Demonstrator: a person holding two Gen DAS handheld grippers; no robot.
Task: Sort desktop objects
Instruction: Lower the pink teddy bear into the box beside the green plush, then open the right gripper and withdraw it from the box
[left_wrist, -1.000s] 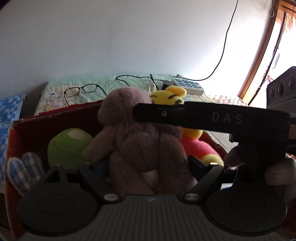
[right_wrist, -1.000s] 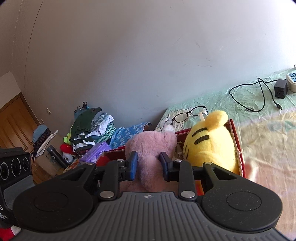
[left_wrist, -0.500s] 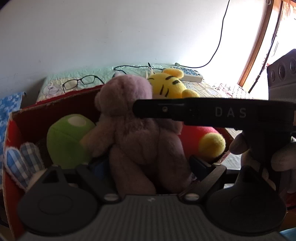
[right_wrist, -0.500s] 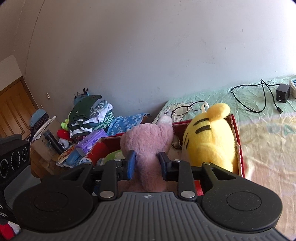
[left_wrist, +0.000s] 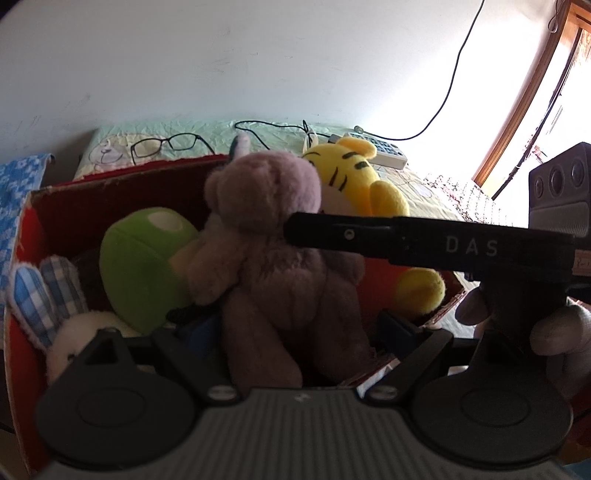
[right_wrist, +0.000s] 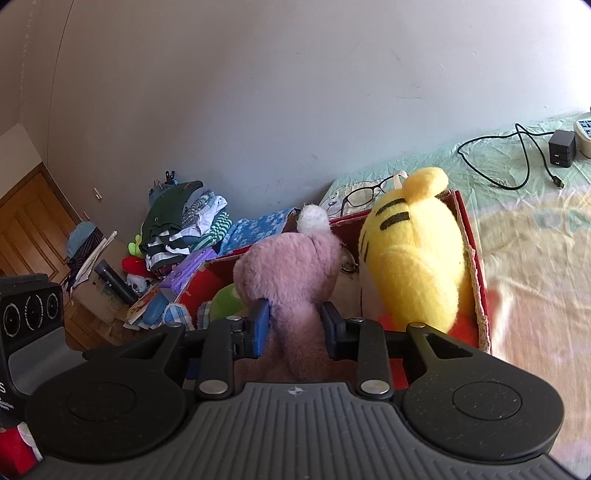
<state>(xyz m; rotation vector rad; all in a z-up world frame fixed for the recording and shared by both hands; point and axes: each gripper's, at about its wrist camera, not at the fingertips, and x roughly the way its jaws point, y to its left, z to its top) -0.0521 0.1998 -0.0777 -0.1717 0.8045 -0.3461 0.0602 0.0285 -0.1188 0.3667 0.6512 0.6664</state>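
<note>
A pink plush bear (left_wrist: 280, 258) stands upright in a red cardboard box (left_wrist: 110, 184). My right gripper (right_wrist: 295, 328) is shut on the pink bear (right_wrist: 291, 280) from behind; it crosses the left wrist view as a black bar (left_wrist: 424, 240). My left gripper (left_wrist: 295, 332) is open, its fingers either side of the bear's legs, not pressing them. A yellow tiger plush (left_wrist: 354, 177) leans in the box at the right and shows in the right wrist view (right_wrist: 413, 251). A green plush (left_wrist: 144, 258) and a checked-ear rabbit plush (left_wrist: 48, 295) lie at the left.
Black glasses (left_wrist: 170, 146), a black cable (left_wrist: 273, 127) and a white power strip (left_wrist: 384, 153) lie on the green sheet behind the box. A charger block (right_wrist: 561, 147) sits at the far right. A pile of clothes (right_wrist: 184, 221) and clutter stand by a wooden door at the left.
Both grippers and the pink bear have lowered toward the box. The box and the toys in it now sit lower and closer in both views. The right gripper's hold is unchanged.
</note>
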